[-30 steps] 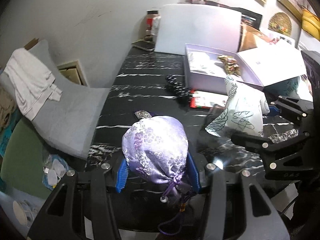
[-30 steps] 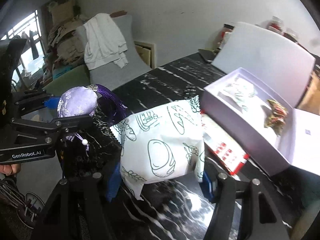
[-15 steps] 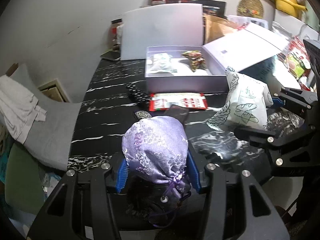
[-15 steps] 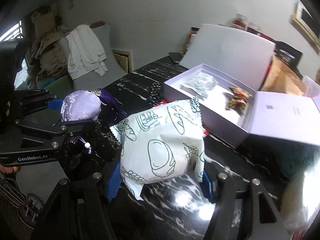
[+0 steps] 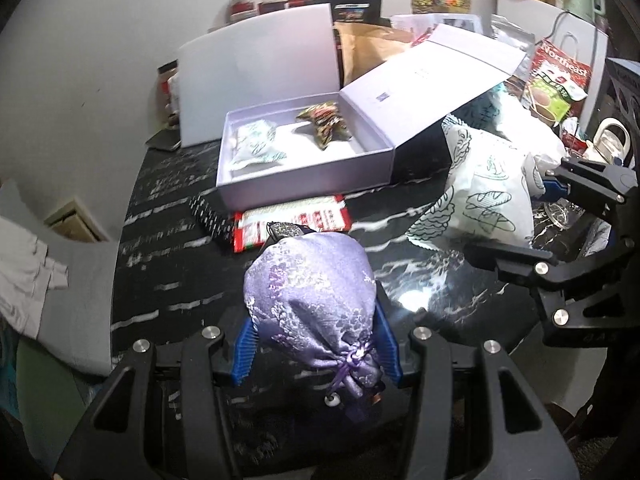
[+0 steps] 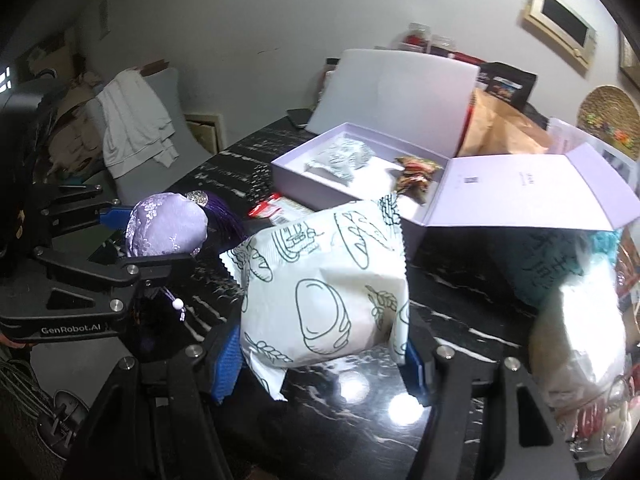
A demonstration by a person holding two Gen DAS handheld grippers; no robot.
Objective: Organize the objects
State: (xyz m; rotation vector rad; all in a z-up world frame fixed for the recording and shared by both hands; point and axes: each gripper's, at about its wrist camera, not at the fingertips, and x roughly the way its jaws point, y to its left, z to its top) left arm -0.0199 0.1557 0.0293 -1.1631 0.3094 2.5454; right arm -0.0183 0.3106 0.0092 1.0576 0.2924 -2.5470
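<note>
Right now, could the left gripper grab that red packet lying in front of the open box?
Probably not yet: the left gripper is already shut on the purple pouch, so its jaws are full, though nothing blocks the red packet itself.

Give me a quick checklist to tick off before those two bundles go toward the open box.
1. Left tongs clamped on the purple embroidered silk pouch: ok.
2. Right tongs clamped on the white packet printed with bread drawings: ok.
3. Pale lilac cardboard box has its lid open: ok.
4. Free floor inside the box beside the small white packet and brown crinkled wrapper: ok.
5. Room for both bundles: cannot tell.
</note>
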